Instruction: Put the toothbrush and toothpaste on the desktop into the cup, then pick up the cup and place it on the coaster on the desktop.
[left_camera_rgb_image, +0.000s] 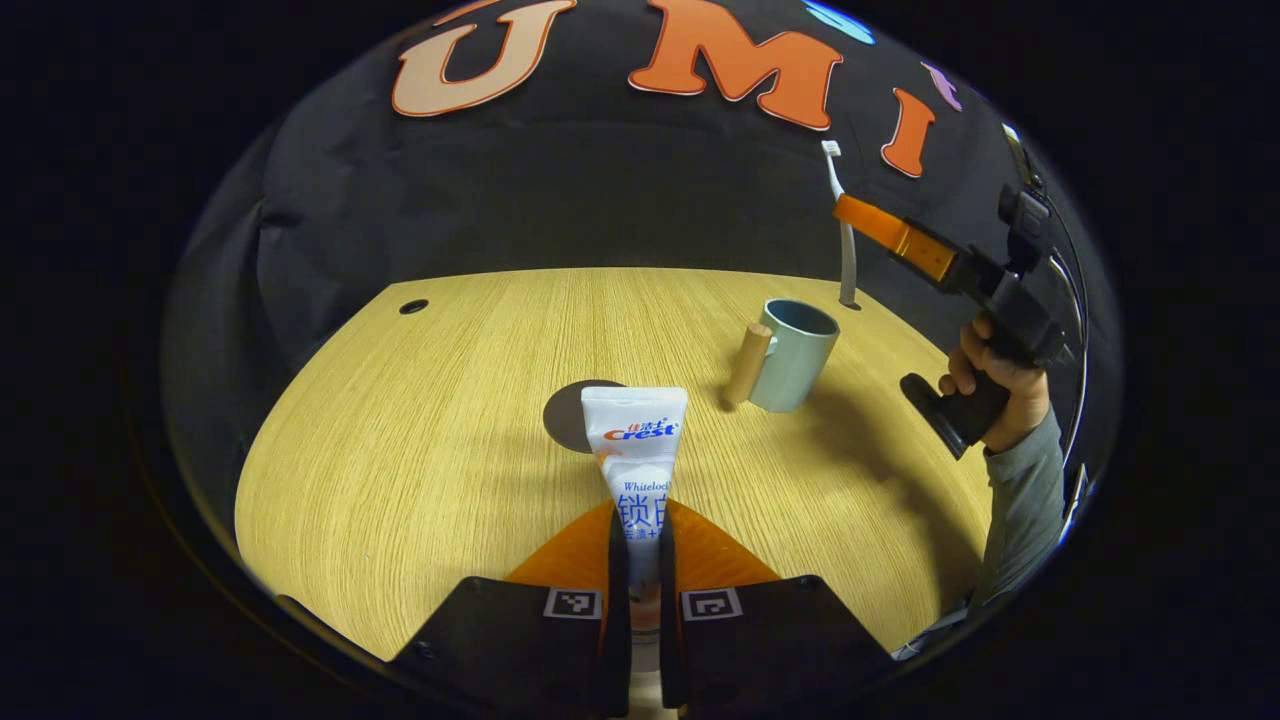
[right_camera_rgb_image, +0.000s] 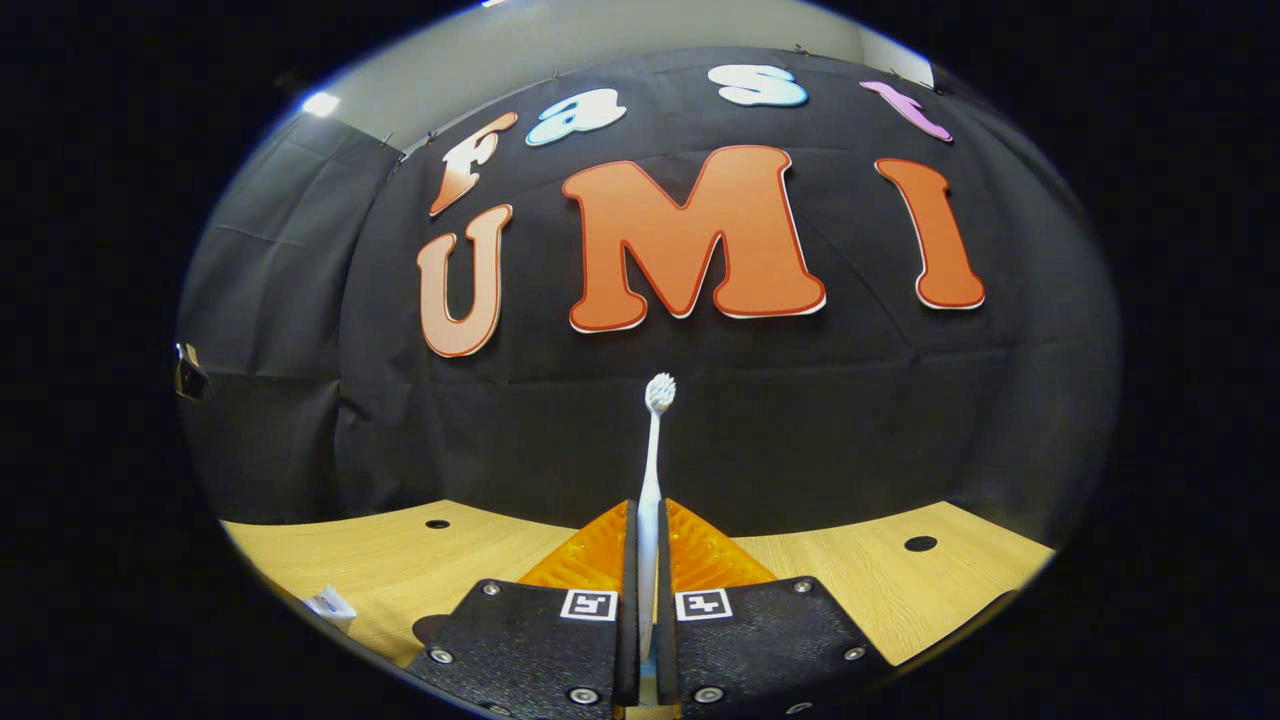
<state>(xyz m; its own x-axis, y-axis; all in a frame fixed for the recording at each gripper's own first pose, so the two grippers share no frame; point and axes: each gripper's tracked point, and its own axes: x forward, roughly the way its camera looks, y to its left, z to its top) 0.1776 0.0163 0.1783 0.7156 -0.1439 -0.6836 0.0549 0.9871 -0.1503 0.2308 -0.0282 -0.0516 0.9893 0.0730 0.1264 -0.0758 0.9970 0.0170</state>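
Toothpaste: clamped between both fingers of your left gripper, tube pointing forward, above the bench.
Toothbrush: pinched in your right gripper, upright, bristles on top; in the left gripper view it is raised beyond the cup.
Cup: upright on the bench, wooden handle facing the coaster, nothing visible inside.
Coaster: dark disc flat on the bench, partly behind the toothpaste, well apart from the cup.
Your right hand: gripping the handle, right of the cup.
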